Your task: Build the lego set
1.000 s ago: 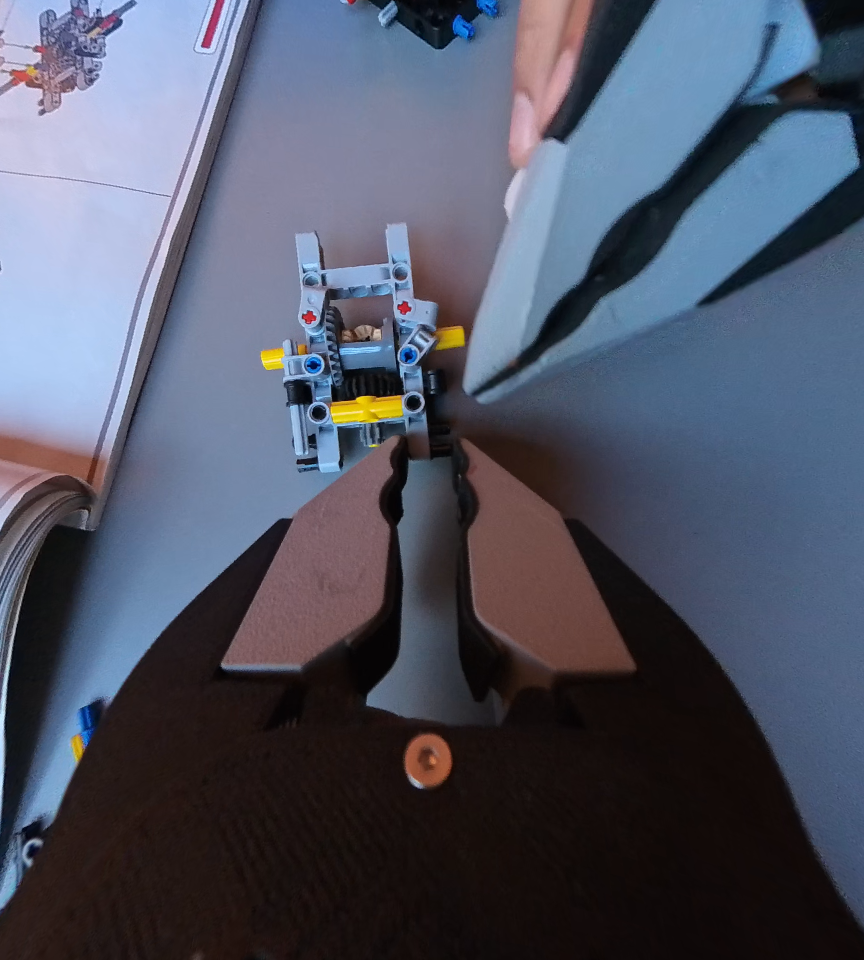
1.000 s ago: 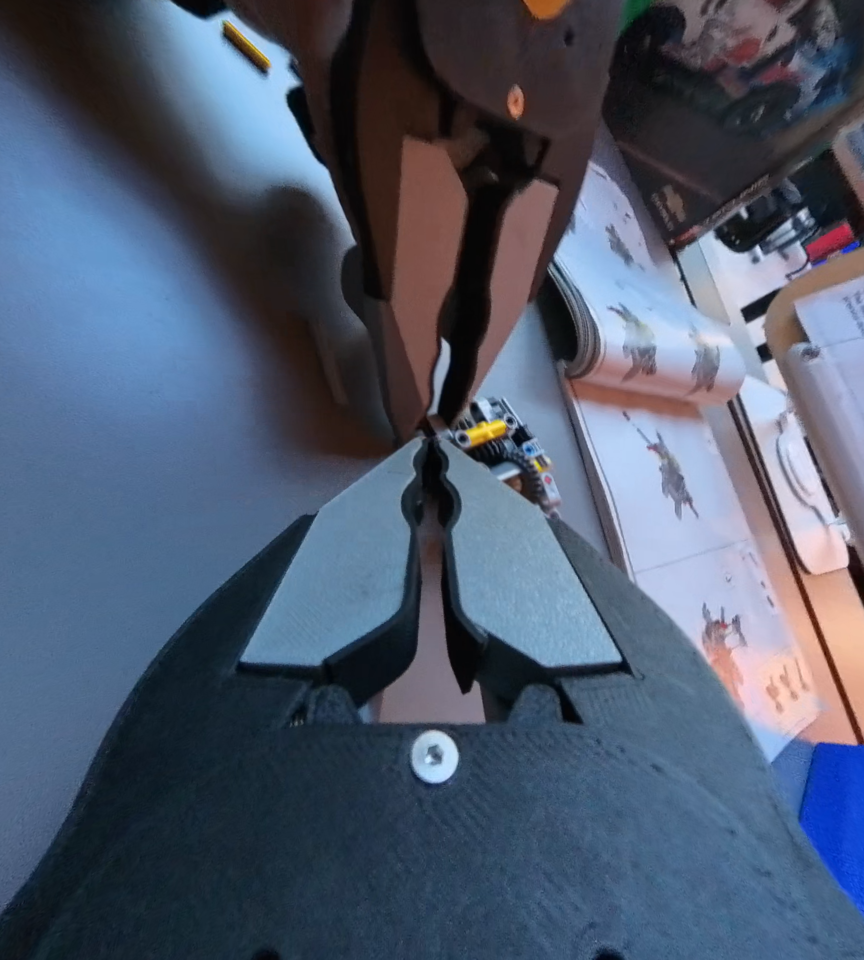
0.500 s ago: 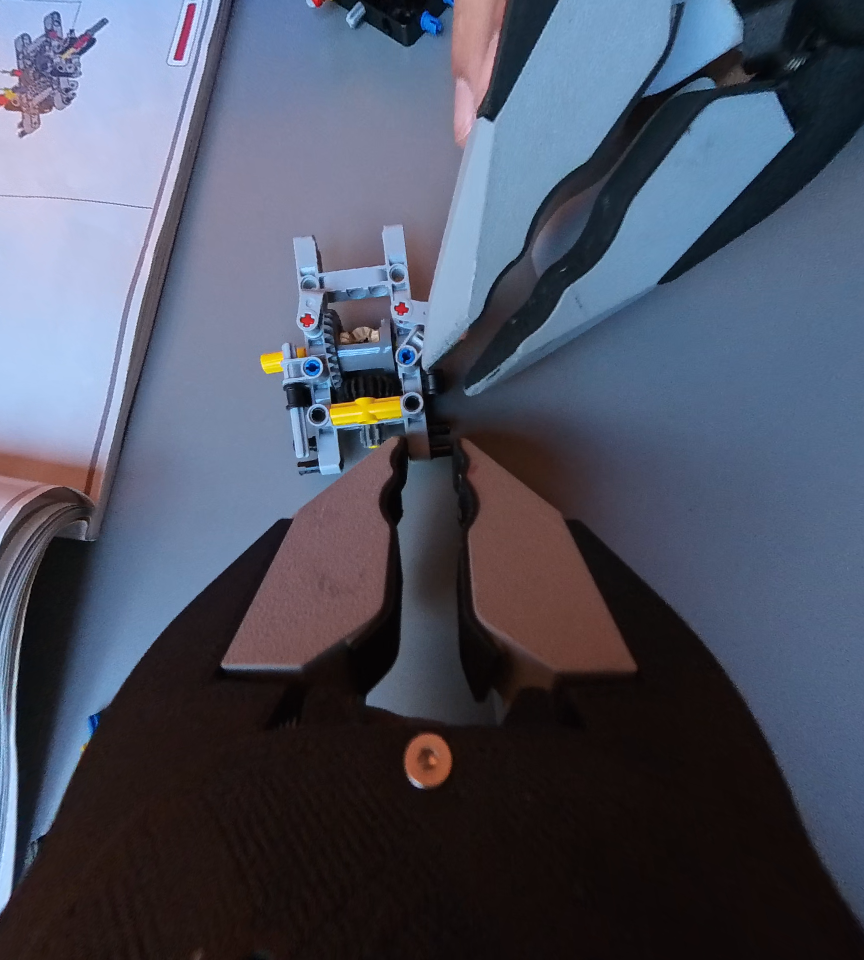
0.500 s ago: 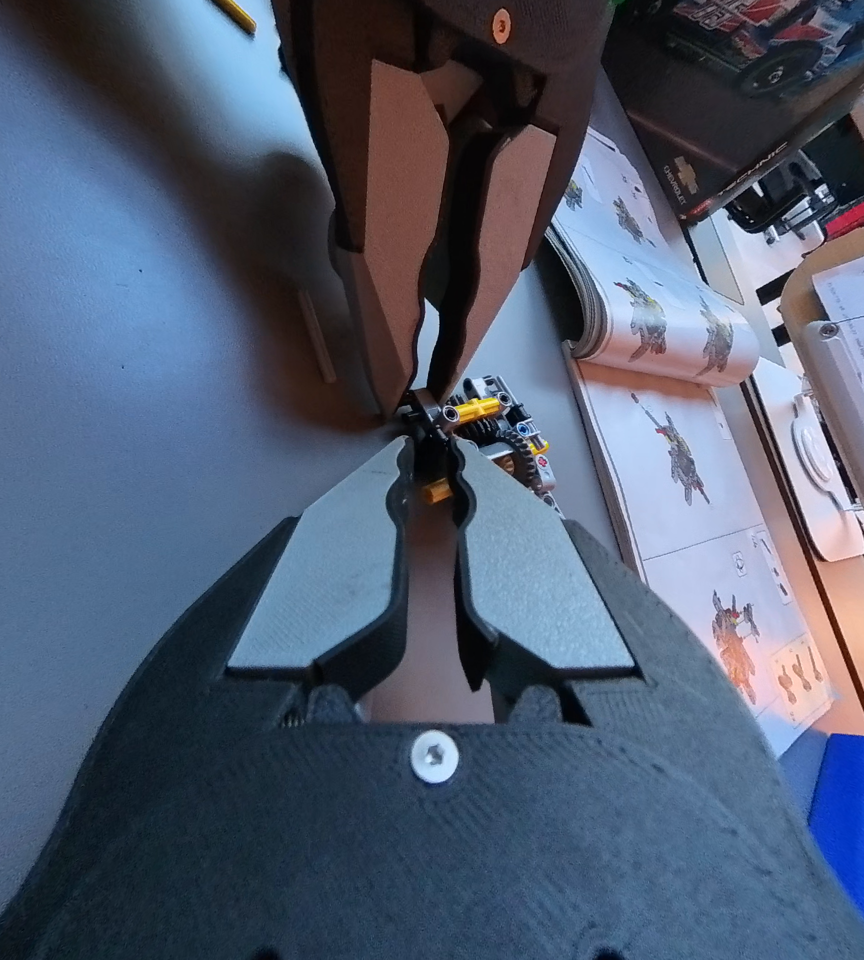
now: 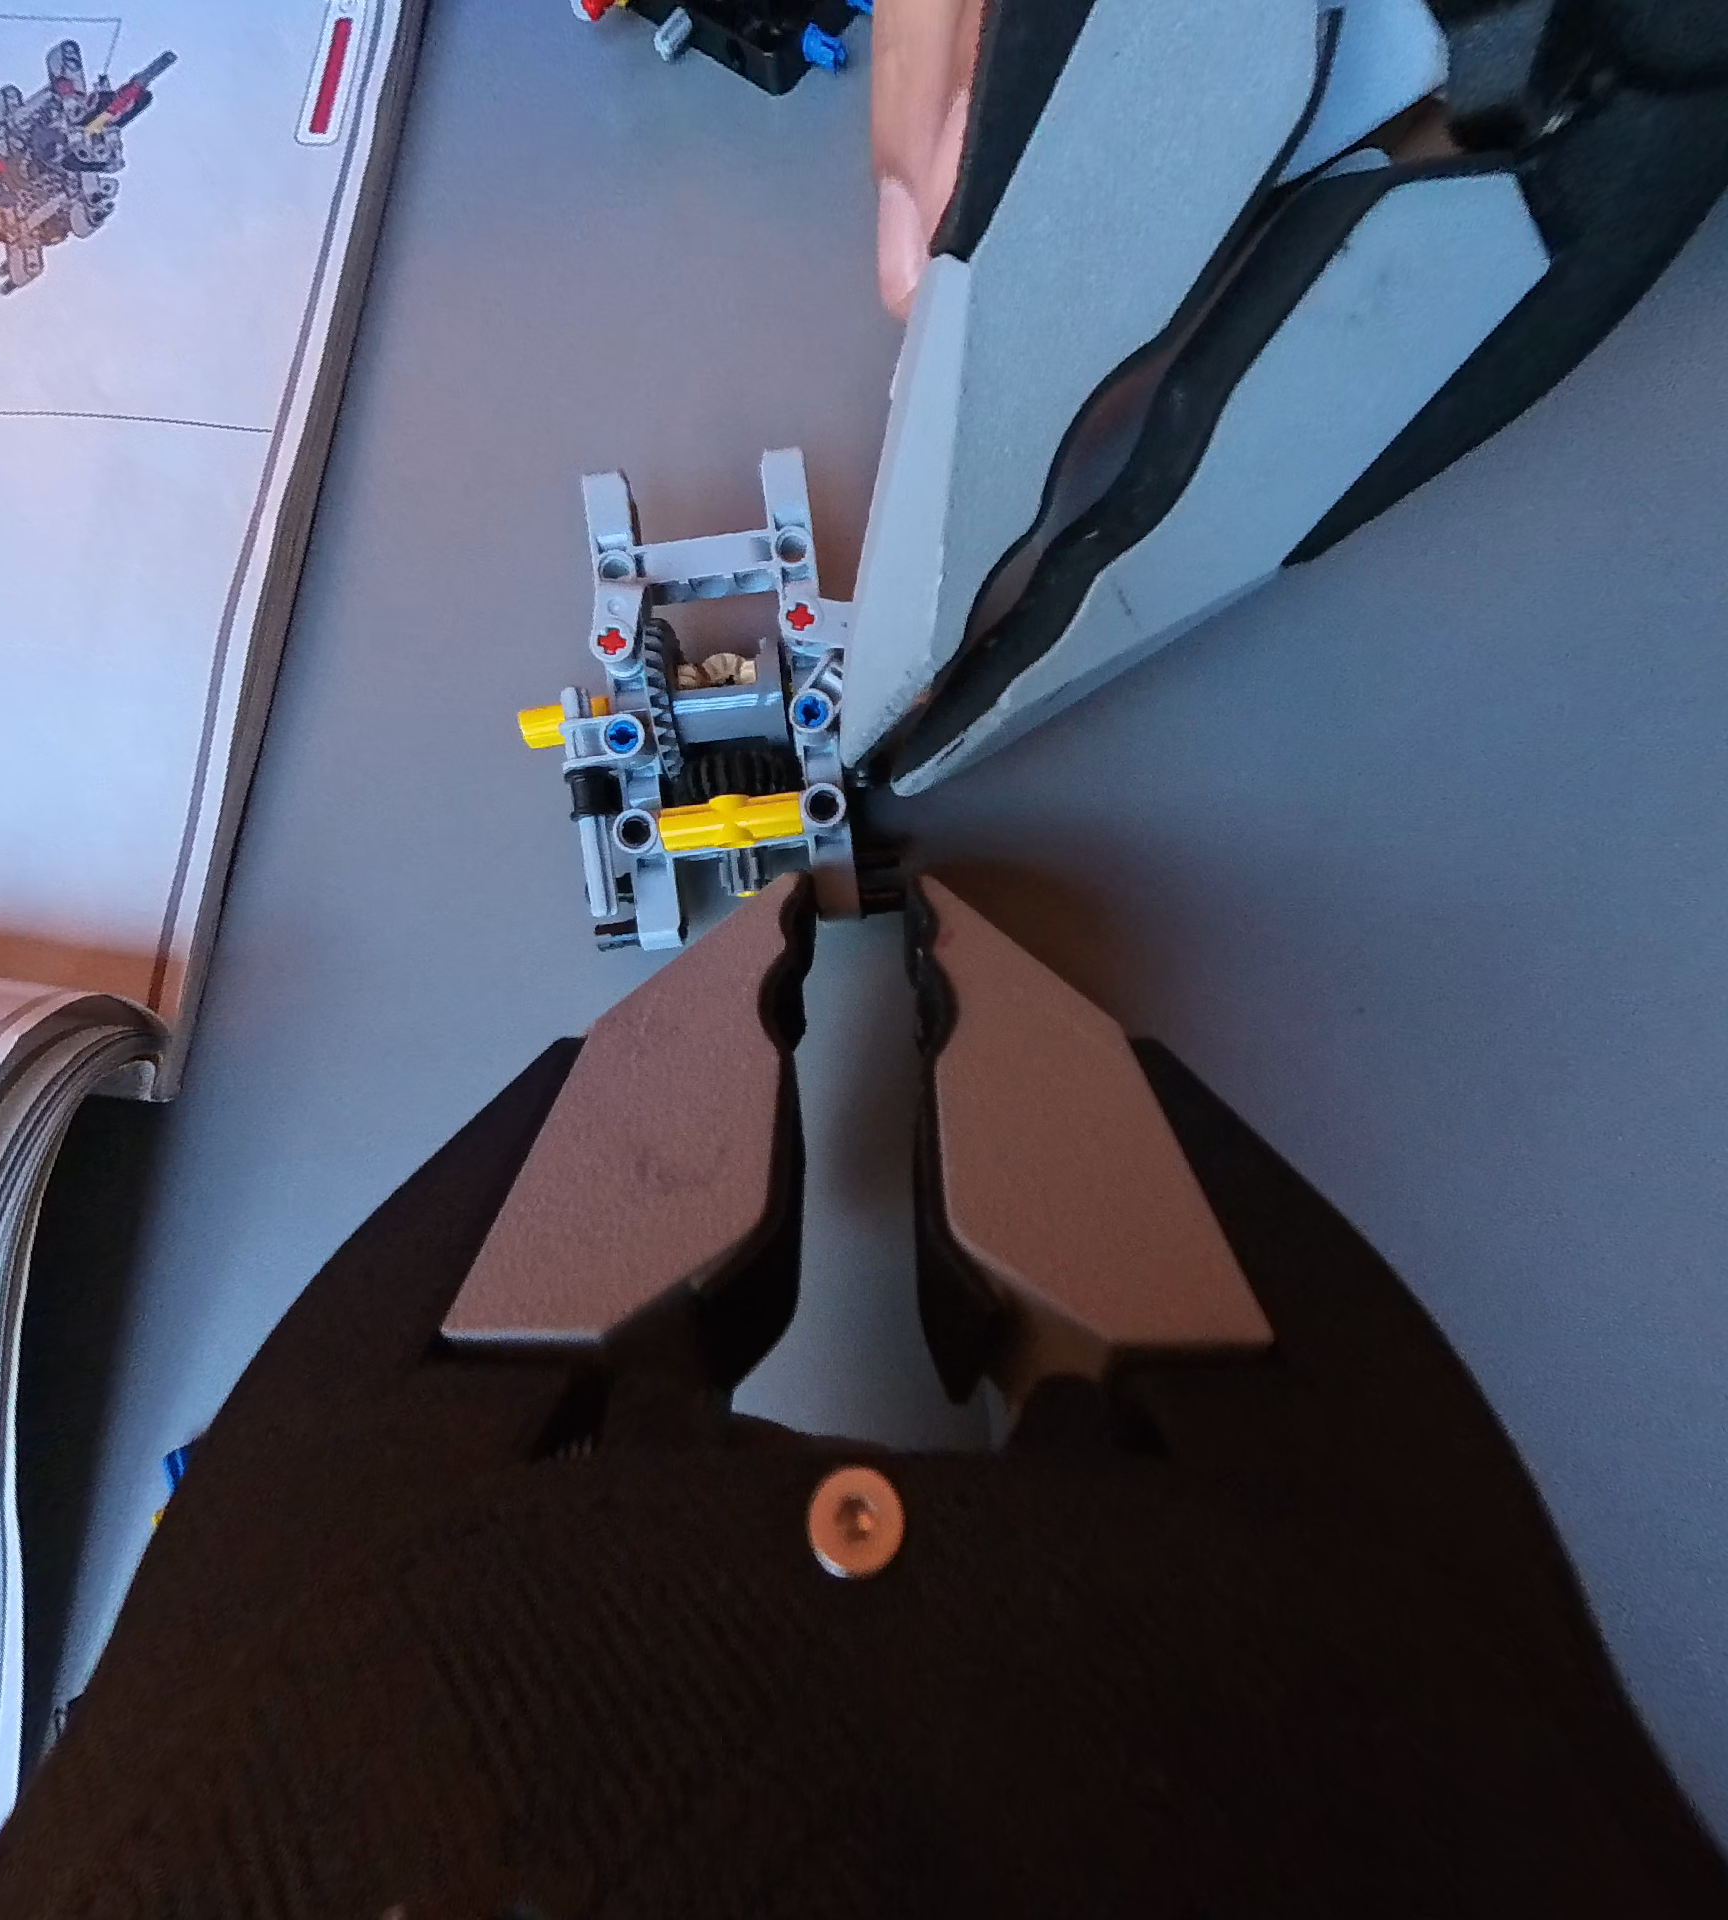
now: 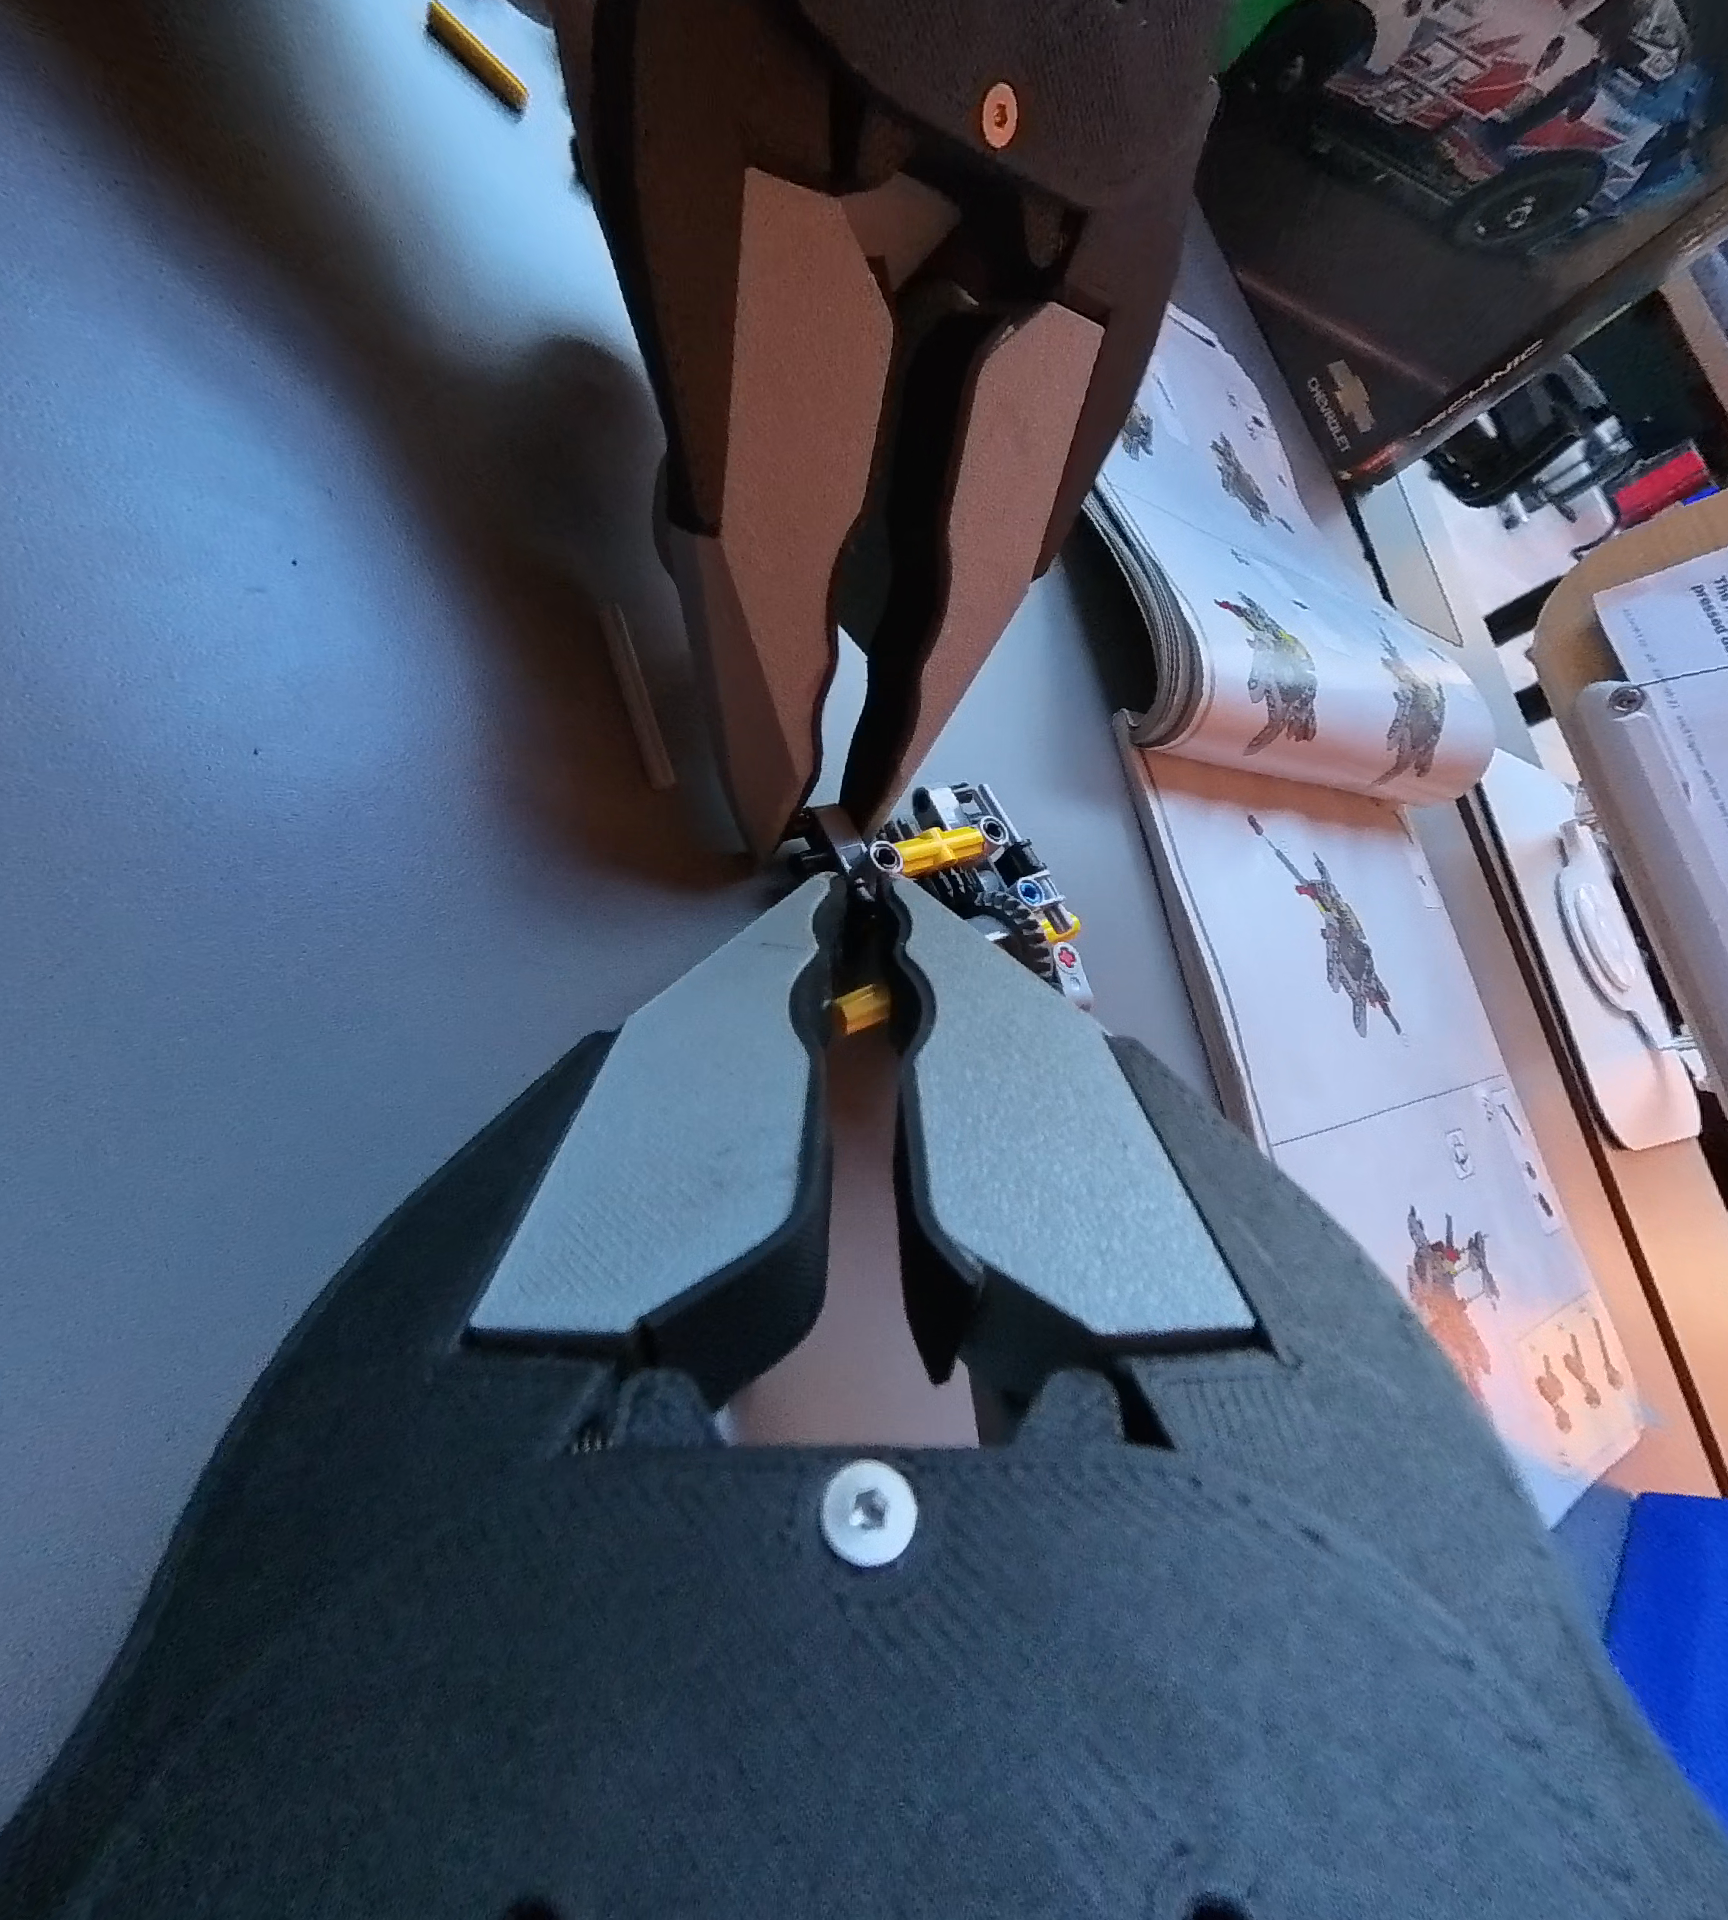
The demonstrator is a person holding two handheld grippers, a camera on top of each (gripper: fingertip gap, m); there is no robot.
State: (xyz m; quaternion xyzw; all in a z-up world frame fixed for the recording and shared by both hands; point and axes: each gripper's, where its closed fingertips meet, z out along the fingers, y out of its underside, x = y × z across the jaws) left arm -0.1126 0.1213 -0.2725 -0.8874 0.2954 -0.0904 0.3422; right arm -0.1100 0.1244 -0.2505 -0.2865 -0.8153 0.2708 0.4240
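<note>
The left gripper point(image 5: 855, 899) had its brown jaws clenched on the near right corner of the small grey brick-built gear assembly point(image 5: 704, 717), one tip against a grey beam end and the other against a black toothed part, so the model was pinned where it sat on the grey table point(image 5: 1359, 935), well in from the edges. The right gripper point(image 6: 855, 904) came in from the model's right side with its grey jaws almost shut on a thin black piece at that same corner, a short yellow axle point(image 6: 860, 1010) lying in the hollow between its pads. Whether that axle was squeezed or just resting there could not be told. Beside the model lay an open instruction booklet point(image 5: 112, 416). Farther back sat a black brick part with blue pins point(image 5: 746, 42), and a printed box point(image 6: 1462, 208) stood at the far edge.
</note>
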